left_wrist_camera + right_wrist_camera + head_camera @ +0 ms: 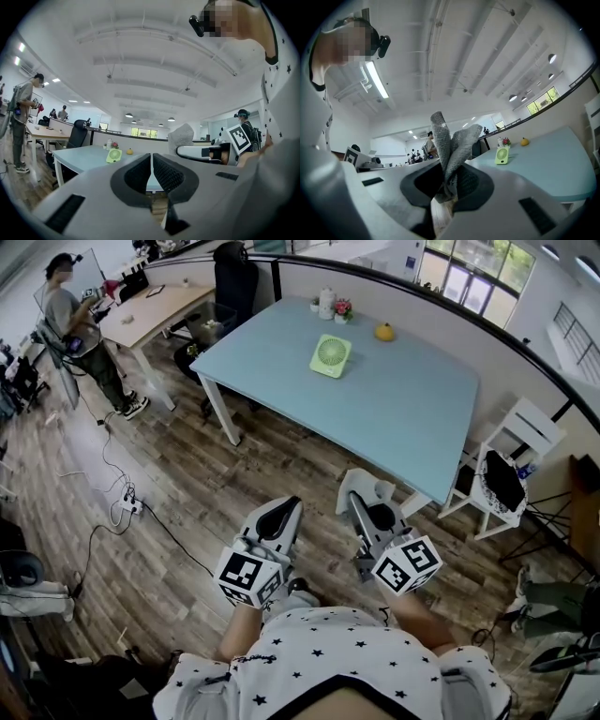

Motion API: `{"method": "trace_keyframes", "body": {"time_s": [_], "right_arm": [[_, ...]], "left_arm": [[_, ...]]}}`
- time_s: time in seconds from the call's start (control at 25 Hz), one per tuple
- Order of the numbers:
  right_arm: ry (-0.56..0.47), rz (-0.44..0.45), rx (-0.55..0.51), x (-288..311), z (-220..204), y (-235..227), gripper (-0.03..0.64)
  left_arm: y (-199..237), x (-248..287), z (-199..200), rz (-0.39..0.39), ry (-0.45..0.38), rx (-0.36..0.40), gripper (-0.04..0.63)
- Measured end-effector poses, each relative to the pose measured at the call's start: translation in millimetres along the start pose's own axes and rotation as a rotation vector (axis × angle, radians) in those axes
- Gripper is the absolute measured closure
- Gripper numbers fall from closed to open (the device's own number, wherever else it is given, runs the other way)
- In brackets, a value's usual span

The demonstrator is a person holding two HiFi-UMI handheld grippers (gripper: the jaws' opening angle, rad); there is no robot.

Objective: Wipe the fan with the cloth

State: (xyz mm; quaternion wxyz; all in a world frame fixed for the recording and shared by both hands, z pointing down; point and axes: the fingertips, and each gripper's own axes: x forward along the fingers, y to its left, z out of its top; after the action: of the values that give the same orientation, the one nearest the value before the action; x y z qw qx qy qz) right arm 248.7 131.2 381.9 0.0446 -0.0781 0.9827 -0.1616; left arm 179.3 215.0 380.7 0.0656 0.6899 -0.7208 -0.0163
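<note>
A small green fan (330, 355) stands on the light blue table (412, 418), far ahead of both grippers. My right gripper (362, 495) is shut on a grey cloth (367, 486), which sticks up from between its jaws in the right gripper view as folded cloth (451, 140). My left gripper (281, 510) is held beside it over the wooden floor, shut with nothing in its jaws. The fan (114, 155) shows small in the left gripper view, with the cloth (181, 137) to its right. The fan (502, 155) also appears at the right in the right gripper view.
On the table's far side stand a white jar (326, 303), a small flower pot (343, 308) and a yellow fruit (384, 332). A person (75, 324) stands by a wooden desk (155, 307) at the left. Cables (122, 507) lie on the floor. A white chair (506, 470) stands at the table's right.
</note>
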Motion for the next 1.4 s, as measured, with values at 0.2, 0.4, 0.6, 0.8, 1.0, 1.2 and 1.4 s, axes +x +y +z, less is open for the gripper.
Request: {"method": "trace_keyframes", "body": {"time_s": [0.2, 0.4, 0.6, 0.8, 1.0, 1.2, 1.4], "right_arm": [[0.012, -0.001, -0.001, 29, -7, 8, 0.568], [0.014, 0.001, -0.011, 58, -11, 15, 0.568], [0.014, 0.016, -0.023, 85, -14, 25, 0.568], [0.027, 0.013, -0.026, 101, -21, 33, 0.568], [0.04, -0.003, -0.022, 103, -27, 29, 0.568], [0.049, -0.019, -0.01, 107, -29, 19, 0.569], [0.047, 0.009, -0.006, 131, -28, 5, 0.568]], "left_arm": [[32, -4, -2, 0.01, 0.01, -0.003, 0.555], [62, -9, 1, 0.017, 0.0, -0.002, 0.555], [90, -16, 4, 0.028, -0.006, 0.001, 0.555], [109, -21, 1, 0.028, -0.002, -0.011, 0.555], [112, -19, -8, 0.017, 0.017, -0.023, 0.555], [115, -15, -12, 0.02, 0.029, -0.037, 0.555], [134, -9, -12, 0.061, 0.043, -0.033, 0.555]]}}
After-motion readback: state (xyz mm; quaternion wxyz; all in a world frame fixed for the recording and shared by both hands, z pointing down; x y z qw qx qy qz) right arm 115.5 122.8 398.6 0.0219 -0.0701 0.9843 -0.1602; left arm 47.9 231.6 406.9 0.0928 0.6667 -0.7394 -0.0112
